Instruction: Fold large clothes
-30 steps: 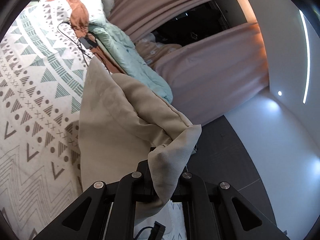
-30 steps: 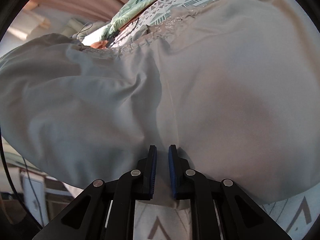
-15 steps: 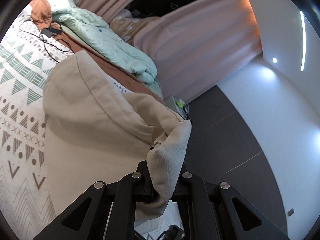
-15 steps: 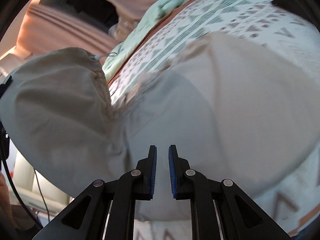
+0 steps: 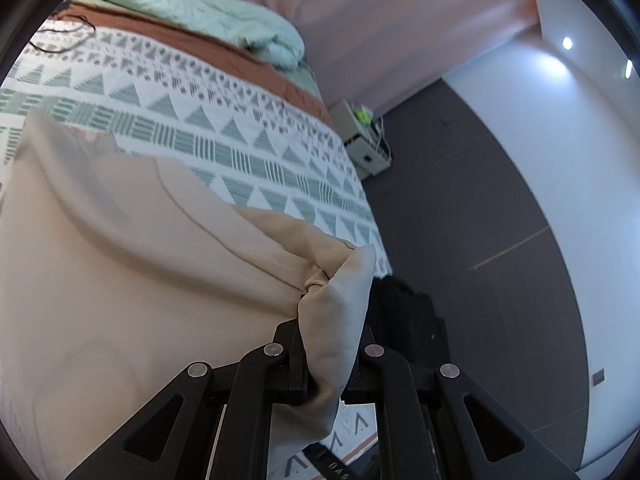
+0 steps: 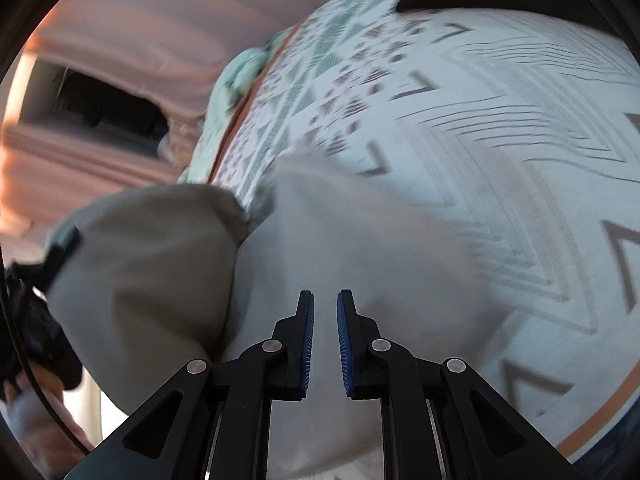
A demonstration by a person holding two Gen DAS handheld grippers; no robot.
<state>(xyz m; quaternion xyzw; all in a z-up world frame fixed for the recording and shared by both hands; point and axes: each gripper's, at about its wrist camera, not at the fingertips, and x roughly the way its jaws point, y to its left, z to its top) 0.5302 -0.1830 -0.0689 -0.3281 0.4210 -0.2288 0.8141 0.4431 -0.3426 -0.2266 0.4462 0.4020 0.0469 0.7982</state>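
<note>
Since a second ago the left view has swung: the bedspread [image 5: 248, 152] with its green triangle bands now crosses the upper middle of the frame, where curtain and dark opening stood, and the mint quilt [image 5: 224, 12] has gone up to the top left. A small cabinet [image 5: 360, 140] on the dark floor now shows right of centre. In the right view the garment [image 6: 360, 248] filled nearly the whole frame before; now it covers only the lower middle and left, and bare bedspread [image 6: 520, 120] fills the right half, blurred.

The garment [image 5: 120, 280] is plain beige cloth, lying on the bed across the left and lower left of the left view, with soft folds and a curved seam. One corner is gathered into a bunch that rises at lower centre.

The left gripper [image 5: 330, 360] is clamped on that bunch, as it was before, cloth spilling out above and below the jaws.

The right gripper [image 6: 324, 340] stands at a narrow gap with blue pads [image 6: 344, 340] bare, nothing between them, over the garment; the gap matches the earlier frames.
</note>
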